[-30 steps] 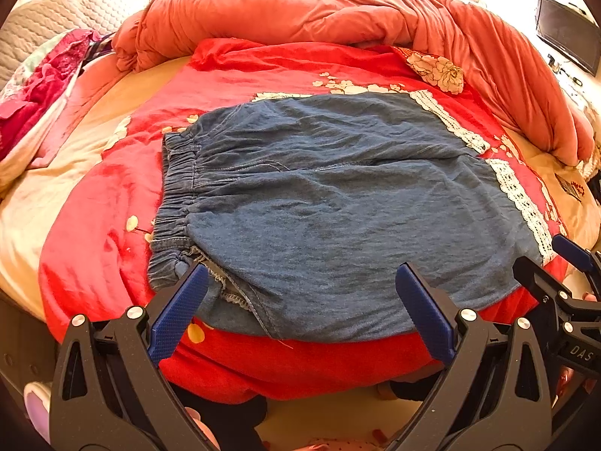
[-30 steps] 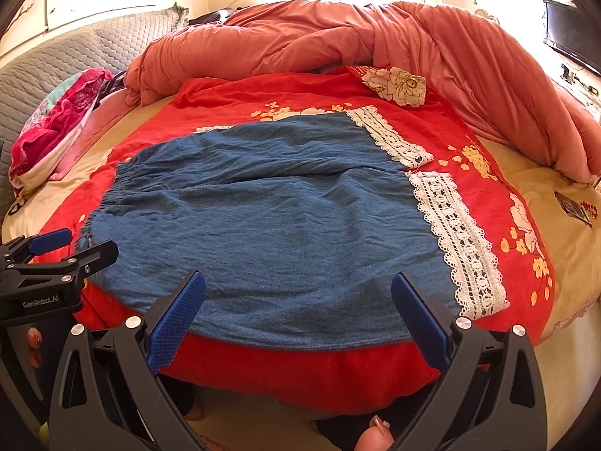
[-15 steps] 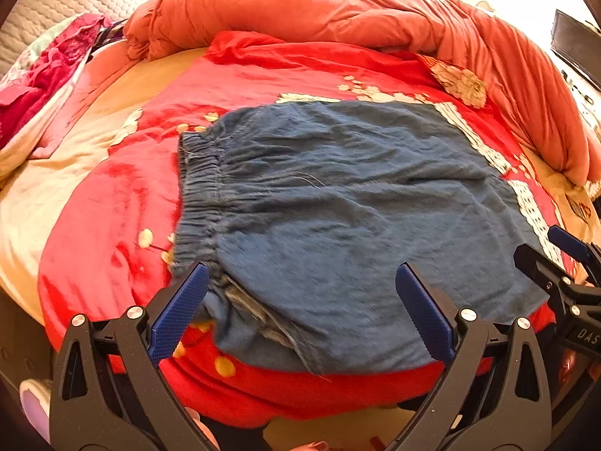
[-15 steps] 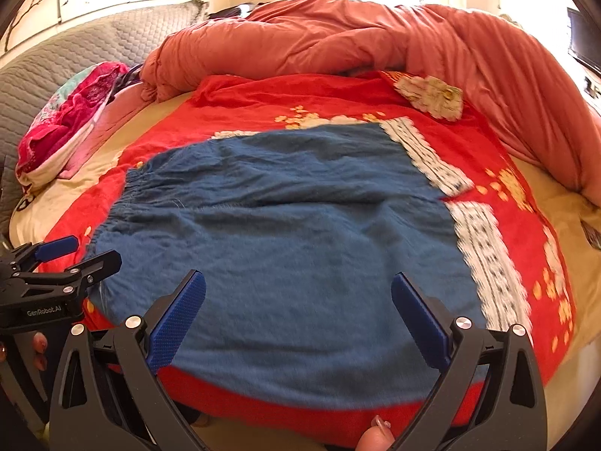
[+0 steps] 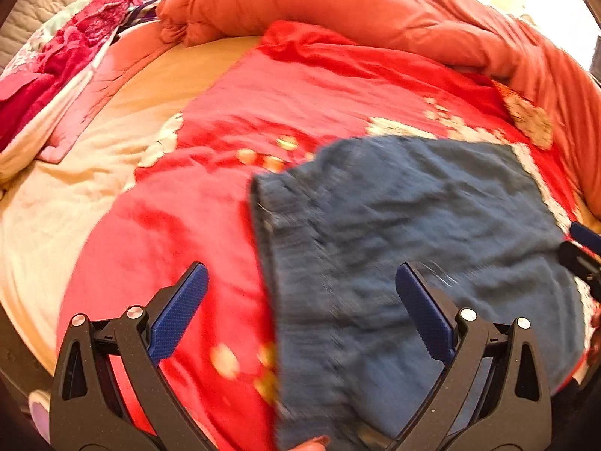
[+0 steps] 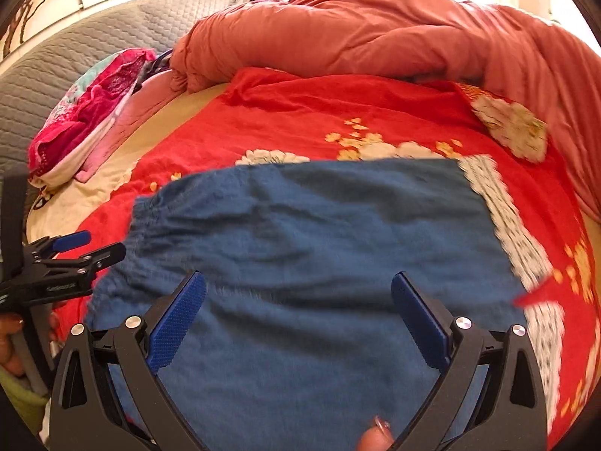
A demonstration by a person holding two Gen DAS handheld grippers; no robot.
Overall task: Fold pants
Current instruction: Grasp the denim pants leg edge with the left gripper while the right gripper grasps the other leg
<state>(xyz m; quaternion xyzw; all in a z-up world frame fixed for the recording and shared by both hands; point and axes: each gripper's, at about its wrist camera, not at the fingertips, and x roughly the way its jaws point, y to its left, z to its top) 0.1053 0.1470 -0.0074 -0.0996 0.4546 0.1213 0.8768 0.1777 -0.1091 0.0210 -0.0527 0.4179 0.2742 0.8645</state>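
Left gripper (image 5: 300,297): jaws spread wide, nothing between them. Its left finger (image 5: 178,317) sits over the red blanket (image 5: 169,233); its right finger (image 5: 422,315) sits over the pants (image 5: 413,225). The pants' gathered waistband (image 5: 263,218) runs away from the gripper in the gap between the two fingers. View is motion-blurred.

Ahead and left of this gripper: cream sheet (image 5: 56,206), pink bundle of cloth (image 5: 49,67) at the far left. Straight ahead, beyond the blanket: bunched orange quilt (image 5: 357,11).

Right gripper (image 6: 298,314): jaws also spread wide, gripping nothing, both fingers over the blue cloth. The pants lie flat on the blanket directly ahead and beneath. Waistband (image 6: 150,218) to the gripper's left, next to the left gripper's tips. White lace trim (image 6: 507,221) to the front right. Grey quilted headboard (image 6: 75,49) far left.
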